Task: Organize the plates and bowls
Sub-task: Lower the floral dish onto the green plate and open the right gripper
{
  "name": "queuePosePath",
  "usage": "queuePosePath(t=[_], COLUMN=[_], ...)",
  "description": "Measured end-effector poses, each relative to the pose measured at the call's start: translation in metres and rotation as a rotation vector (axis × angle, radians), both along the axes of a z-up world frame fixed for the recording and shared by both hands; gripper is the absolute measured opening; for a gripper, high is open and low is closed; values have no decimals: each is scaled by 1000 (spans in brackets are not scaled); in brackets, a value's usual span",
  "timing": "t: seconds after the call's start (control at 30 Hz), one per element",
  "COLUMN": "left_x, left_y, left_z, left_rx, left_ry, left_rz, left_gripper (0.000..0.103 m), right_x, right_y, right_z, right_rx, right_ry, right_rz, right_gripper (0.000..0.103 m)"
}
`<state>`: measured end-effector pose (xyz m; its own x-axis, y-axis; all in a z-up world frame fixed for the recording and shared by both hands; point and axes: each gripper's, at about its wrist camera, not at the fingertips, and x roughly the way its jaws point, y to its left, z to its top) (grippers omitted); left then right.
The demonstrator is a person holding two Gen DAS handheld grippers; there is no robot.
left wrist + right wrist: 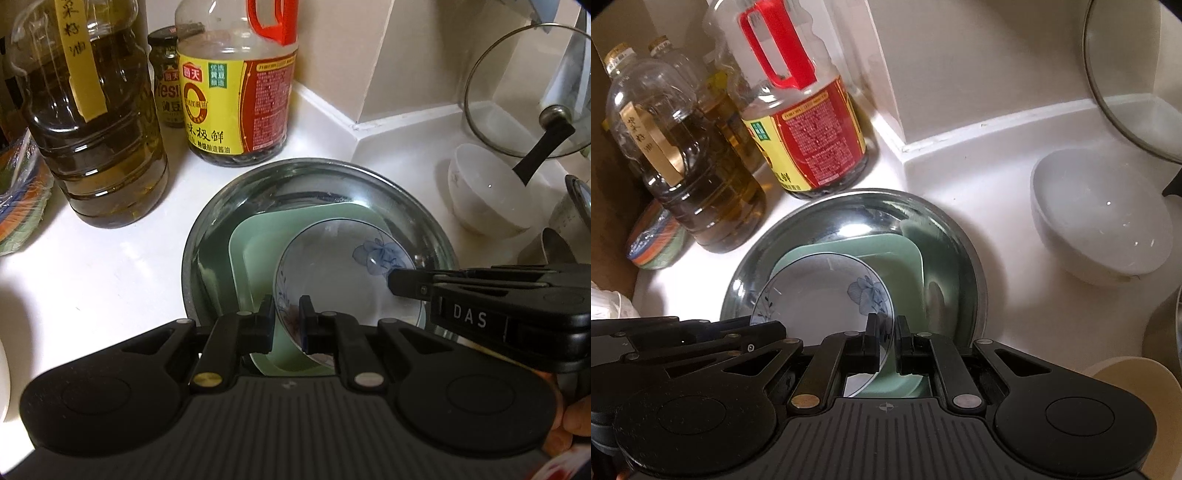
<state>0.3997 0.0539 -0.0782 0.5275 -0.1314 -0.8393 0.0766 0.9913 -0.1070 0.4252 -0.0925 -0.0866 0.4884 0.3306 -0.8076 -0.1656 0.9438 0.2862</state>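
Both grippers clamping one floral plate over the steel basin.
Left gripper (287,321) and right gripper (887,343) jaws are pinching the floral plate (343,266) rims above a green dish (255,243) in the steel basin (413,206), sitting on a white corner surface (122,266) beside an oil bottle (99,129).

- The right gripper (397,282), seen from the left wrist camera, carries the white letters "DAS" on its black body.
- The soy sauce bottle (236,92) with the red handle has a yellow label with the characters "味极鲜" below a round emblem, and "海天" in a small red box at the top; the red panel beside it is in print too small to read.
- The small dark jar (166,74) behind shows "Yes", probably the start of a longer word.
- The oil bottle (92,122) has a yellow paper strip with handwritten characters, the last one "油".
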Motion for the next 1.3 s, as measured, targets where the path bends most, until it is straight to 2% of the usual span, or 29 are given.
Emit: queuePosePath(t=[1.0,1.1,1.17,1.3], left_x=[20,19,18,17], left_y=[0,0,0,1], left_z=[-20,-20,-20,-20], left_rx=[7,0,3,-3], left_ry=[36,33,29,30], left_rz=[2,-1,-1,0], left_gripper=[12,17,25,27], right_x=[12,12,11,11], right_y=[7,6,7,10], right_z=[-15,-15,-15,-14], right_rx=[-20,-18,-25,-42], right_ry=[21,19,12,2], right_rz=[-6,-4,0,10], right_gripper=[7,7,7,7])
